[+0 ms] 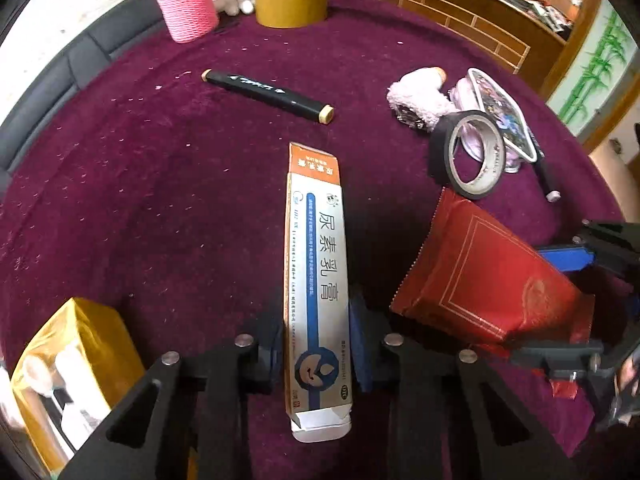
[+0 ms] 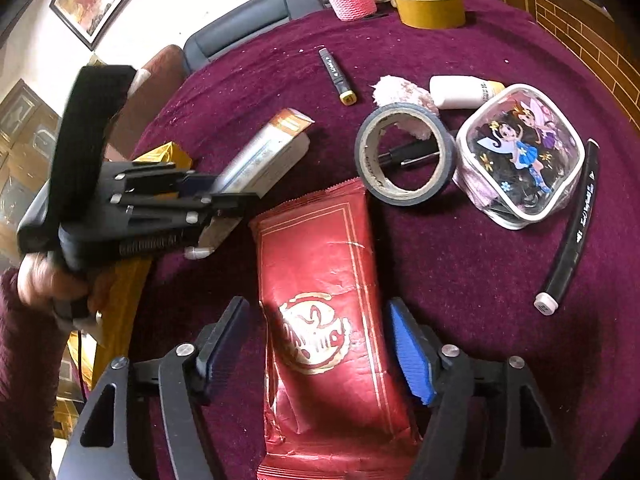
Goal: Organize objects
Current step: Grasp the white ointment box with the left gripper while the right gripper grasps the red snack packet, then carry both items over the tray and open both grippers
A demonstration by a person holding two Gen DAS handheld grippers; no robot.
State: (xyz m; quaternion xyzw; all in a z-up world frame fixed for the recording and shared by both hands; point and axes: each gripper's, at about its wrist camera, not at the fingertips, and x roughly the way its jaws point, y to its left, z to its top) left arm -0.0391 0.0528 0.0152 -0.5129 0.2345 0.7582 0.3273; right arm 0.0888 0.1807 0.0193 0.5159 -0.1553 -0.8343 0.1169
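A long white and orange ointment box (image 1: 316, 260) lies lengthwise between the fingers of my left gripper (image 1: 316, 344), whose pads press on both long sides near its lower end. The right wrist view shows that left gripper (image 2: 218, 194) with the ointment box (image 2: 268, 152) slanting out of it just above the purple cloth. A red foil packet (image 2: 320, 280) lies flat between the pads of my right gripper (image 2: 320, 348), which stands open with a gap on each side. In the left wrist view my right gripper (image 1: 568, 308) straddles the red packet (image 1: 480, 280).
On the purple cloth (image 1: 160, 200) lie a black marker (image 1: 268, 94), a black tape roll (image 2: 404, 196), a cartoon pouch (image 2: 520, 152), a second marker (image 2: 568, 236), a white tube (image 2: 460, 90) and a fluffy pink item (image 2: 400, 92). A yellow tape roll (image 1: 292, 4) and pink cup (image 1: 186, 4) stand far back. A gold box (image 1: 72, 360) sits lower left.
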